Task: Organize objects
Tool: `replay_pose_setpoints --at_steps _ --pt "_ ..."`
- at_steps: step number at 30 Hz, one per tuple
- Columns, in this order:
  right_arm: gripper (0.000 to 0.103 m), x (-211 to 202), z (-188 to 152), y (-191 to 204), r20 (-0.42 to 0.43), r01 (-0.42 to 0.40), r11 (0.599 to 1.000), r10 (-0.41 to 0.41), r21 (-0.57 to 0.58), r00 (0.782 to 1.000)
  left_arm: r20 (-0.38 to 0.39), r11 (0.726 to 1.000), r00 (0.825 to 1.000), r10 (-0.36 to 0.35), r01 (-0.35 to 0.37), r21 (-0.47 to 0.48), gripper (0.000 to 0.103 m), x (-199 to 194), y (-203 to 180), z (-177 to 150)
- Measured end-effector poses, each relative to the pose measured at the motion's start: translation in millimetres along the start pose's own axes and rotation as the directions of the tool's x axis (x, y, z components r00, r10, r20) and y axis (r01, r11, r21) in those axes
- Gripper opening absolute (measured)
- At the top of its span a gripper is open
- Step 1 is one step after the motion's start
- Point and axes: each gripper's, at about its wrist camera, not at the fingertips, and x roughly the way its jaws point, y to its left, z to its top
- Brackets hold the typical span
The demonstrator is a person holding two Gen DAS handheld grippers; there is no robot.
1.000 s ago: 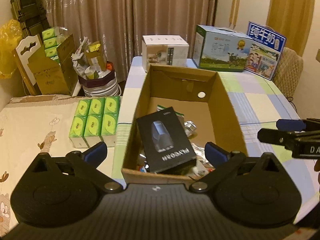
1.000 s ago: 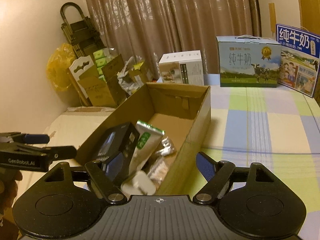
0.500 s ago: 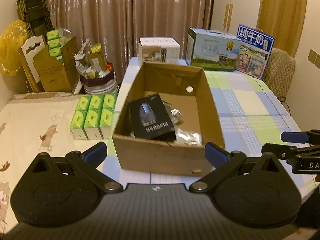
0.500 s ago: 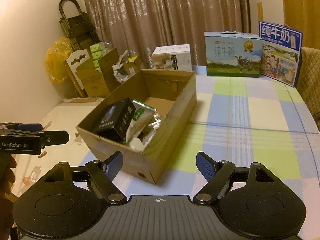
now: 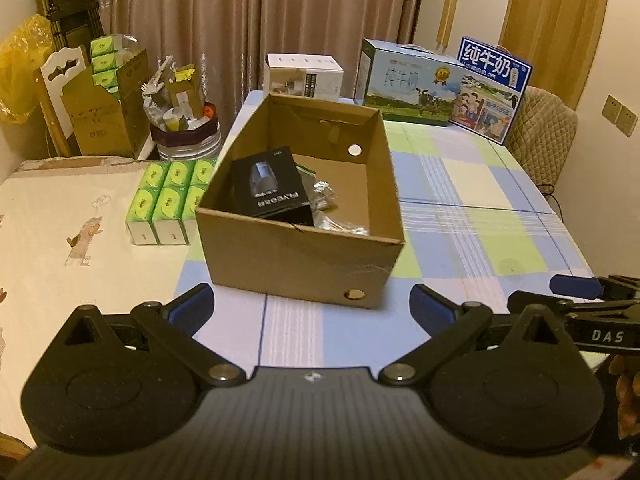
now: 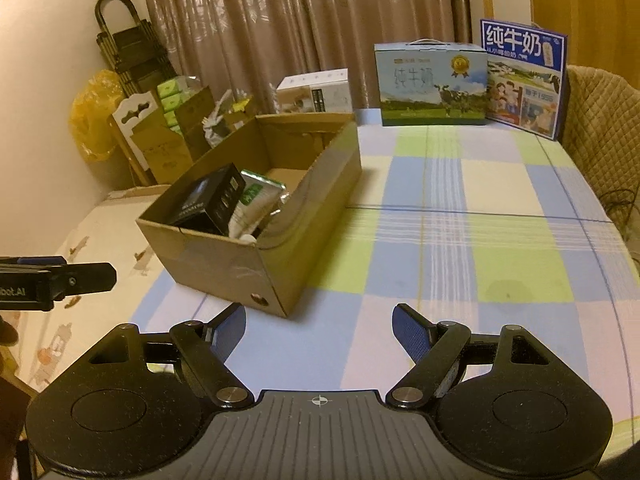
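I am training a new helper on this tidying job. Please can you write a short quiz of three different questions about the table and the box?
1. True or false: the black box lies inside the cardboard box.
2. Which stands nearest the chair? A) the blue milk carton B) the white box C) the green tissue packs
3. Fill in: both the left tongs and the right tongs are ____ and hold nothing.

Key: 1 true; 2 A; 3 open
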Motion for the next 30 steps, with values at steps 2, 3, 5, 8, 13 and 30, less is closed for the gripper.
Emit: replay_pose_setpoints --at_steps 2,3,5,8,13,30 --pt "0.078 -1.5 -2.7 0.3 -0.001 0.007 1.0 -0.007 -0.001 1.0 -0.004 1.0 1.0 -0.002 0.002 0.003 0.102 -0.9 -3.3 -2.6" --pt "0.078 -2.3 -3.5 -0.2 -0.002 0.008 1.0 -0.008 0.001 1.0 -0.007 1.0 1.0 -0.003 0.003 0.008 0.102 -0.7 -5.2 -3.8" --pt "0.078 -2.4 -4.4 -0.4 -0.004 0.011 1.0 -0.011 0.003 1.0 -0.015 1.0 1.0 0.005 -0.005 0.026 0.102 0.2 -9.5 -6.4" --pt "0.078 -2.1 -5.7 -0.5 -0.009 0.013 1.0 -0.013 0.001 1.0 -0.013 0.999 1.0 0.026 -0.026 0.039 0.102 1.1 -12.4 -8.0" --pt "0.078 0.3 -8.4 -1.1 -0.025 0.02 1.0 -0.02 0.002 0.999 -0.015 0.998 0.999 0.04 -0.039 0.053 0.102 3.1 -16.2 -11.0" --pt "0.078 0.8 -13.1 -0.5 -0.039 0.029 1.0 -0.028 0.009 0.999 -0.037 0.998 0.999 0.038 -0.036 0.057 0.102 13.9 -21.3 -22.7"
